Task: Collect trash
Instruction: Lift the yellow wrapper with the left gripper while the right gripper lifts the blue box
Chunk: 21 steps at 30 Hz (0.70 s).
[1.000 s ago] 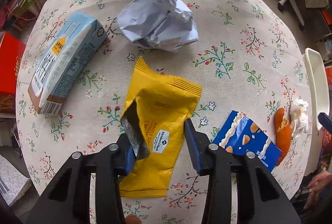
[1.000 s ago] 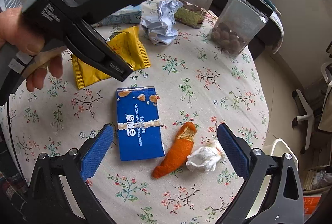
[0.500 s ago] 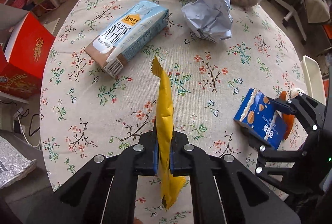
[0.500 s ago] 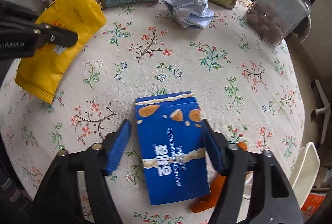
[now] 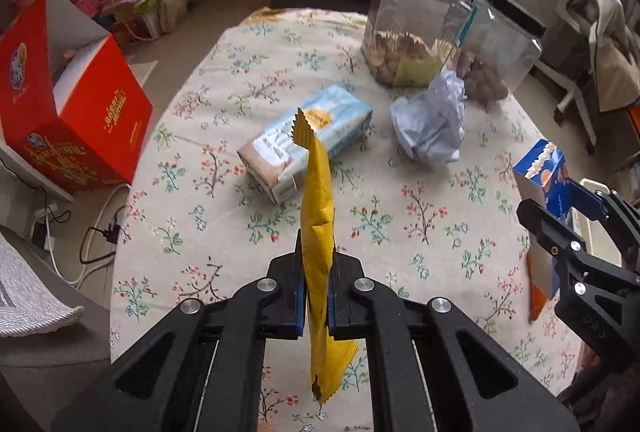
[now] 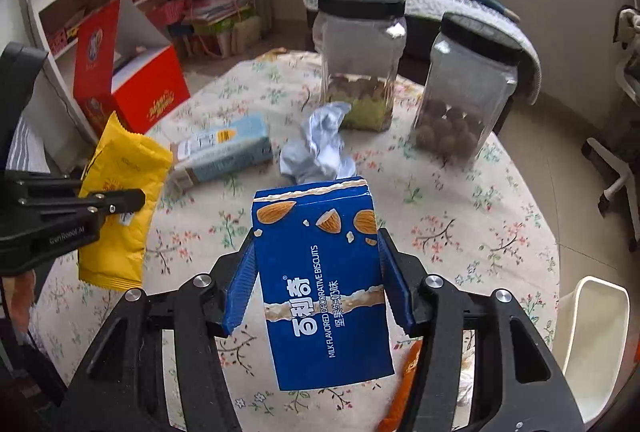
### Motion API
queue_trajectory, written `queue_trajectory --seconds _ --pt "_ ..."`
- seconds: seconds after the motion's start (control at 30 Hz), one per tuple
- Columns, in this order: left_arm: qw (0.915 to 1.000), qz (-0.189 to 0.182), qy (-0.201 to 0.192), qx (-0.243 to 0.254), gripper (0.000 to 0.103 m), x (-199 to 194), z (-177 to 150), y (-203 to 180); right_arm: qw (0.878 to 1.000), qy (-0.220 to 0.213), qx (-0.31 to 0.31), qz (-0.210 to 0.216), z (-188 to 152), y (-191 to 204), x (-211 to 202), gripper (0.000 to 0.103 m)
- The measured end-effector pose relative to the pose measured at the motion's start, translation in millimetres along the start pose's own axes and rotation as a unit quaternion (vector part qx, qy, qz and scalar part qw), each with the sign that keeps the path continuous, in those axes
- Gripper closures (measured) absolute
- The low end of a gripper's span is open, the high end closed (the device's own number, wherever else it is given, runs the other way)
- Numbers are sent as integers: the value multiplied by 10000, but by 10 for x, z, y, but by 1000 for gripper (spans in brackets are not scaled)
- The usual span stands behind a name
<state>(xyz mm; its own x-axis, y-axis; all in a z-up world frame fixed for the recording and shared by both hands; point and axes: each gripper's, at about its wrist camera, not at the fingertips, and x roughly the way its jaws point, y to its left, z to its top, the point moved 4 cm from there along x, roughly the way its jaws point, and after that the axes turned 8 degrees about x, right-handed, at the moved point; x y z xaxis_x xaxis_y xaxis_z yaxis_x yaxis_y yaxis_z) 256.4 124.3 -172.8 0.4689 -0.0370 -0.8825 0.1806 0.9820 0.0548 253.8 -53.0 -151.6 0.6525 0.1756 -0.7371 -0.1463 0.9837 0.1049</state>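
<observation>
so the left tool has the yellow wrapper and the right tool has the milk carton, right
Not quite. The left tool does grip the yellow wrapper, but the right tool holds the blue biscuit box, as the right wrist view shows. The milk carton lies on the table.

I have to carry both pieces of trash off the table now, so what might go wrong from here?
The yellow wrapper is thin and pinched edge-on in the left gripper, so it may slide out. The blue biscuit box is an opened carton squeezed by the right gripper; it may crumple or tilt out. Swinging low could knock the crumpled paper or the jars.
</observation>
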Motion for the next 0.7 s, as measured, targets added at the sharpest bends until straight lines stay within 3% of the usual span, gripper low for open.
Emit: queue_trajectory --seconds 0.17,0.27,0.53,0.7 --pt "9932 740 -886 180 95 -272 133 -201 9952 -907 61 -368 188 -76 -353 49" --pt "9866 958 -1304 204 95 -416 181 -301 9896 -1292 108 -616 232 -127 -507 49" --pt "9596 1323 -2482 -28 95 -939 270 -503 9799 -1752 442 -842 330 -303 -671 49" --pt "9452 1451 -2925 -7 94 -1137 305 -676 9736 -1981 666 -918 348 -403 -810 49"
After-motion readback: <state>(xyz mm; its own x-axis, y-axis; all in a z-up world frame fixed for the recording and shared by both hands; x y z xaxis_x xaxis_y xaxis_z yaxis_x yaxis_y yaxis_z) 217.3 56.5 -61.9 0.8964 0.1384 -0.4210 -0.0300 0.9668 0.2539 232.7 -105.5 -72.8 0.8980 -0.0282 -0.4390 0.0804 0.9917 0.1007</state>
